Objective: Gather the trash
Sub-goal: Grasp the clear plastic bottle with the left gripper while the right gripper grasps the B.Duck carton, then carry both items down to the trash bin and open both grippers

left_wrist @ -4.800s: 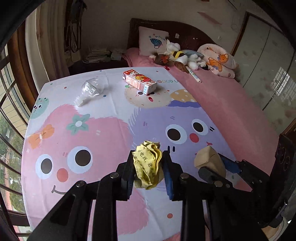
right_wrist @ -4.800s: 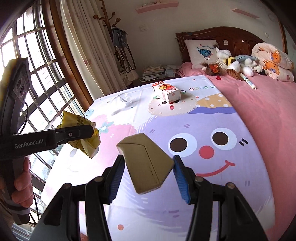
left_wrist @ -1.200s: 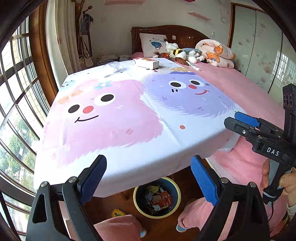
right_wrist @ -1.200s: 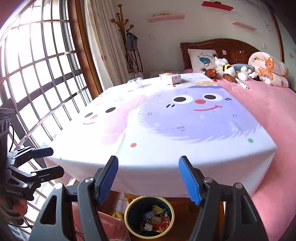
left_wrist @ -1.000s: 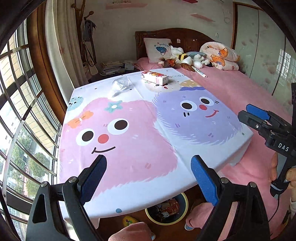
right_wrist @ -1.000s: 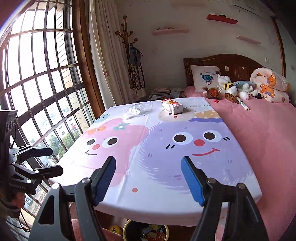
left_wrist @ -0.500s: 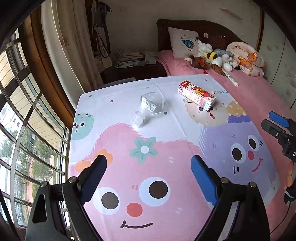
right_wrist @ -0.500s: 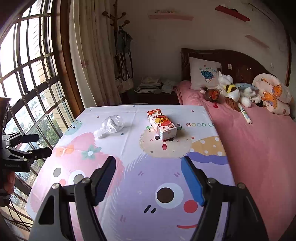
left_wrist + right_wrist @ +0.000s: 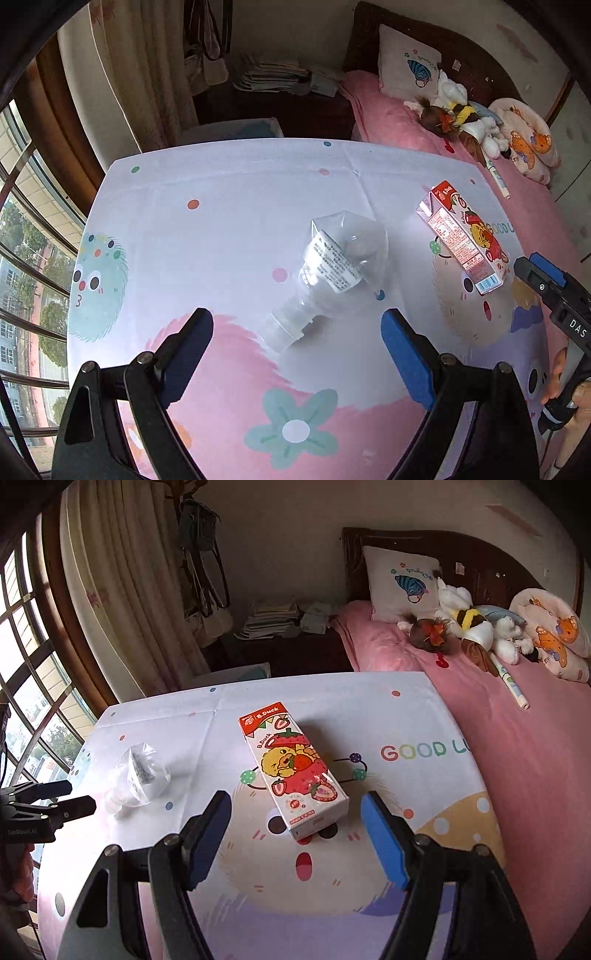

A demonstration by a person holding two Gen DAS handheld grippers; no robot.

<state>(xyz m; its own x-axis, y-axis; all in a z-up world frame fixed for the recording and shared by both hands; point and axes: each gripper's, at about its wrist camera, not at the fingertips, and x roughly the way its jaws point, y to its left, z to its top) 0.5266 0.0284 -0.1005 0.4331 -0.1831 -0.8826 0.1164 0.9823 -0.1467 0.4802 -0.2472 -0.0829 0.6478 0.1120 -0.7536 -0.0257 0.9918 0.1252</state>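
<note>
Bedroom: cartoon-print sheet [image 9: 229, 229] covers the work surface, pink bed [image 9: 535, 760] alongside, plush toys [image 9: 469, 627] and pillow [image 9: 402, 583] by the headboard at 1 o'clock, curtained window [image 9: 33, 627] at 9 o'clock. Left gripper [image 9: 297, 347] spread wide, nothing between the pads, crushed clear plastic bottle [image 9: 328, 273] lying at its 12 o'clock. Right gripper [image 9: 295, 832] also spread and empty, B.Duck strawberry carton [image 9: 295, 771] flat on the sheet at its 12 o'clock
</note>
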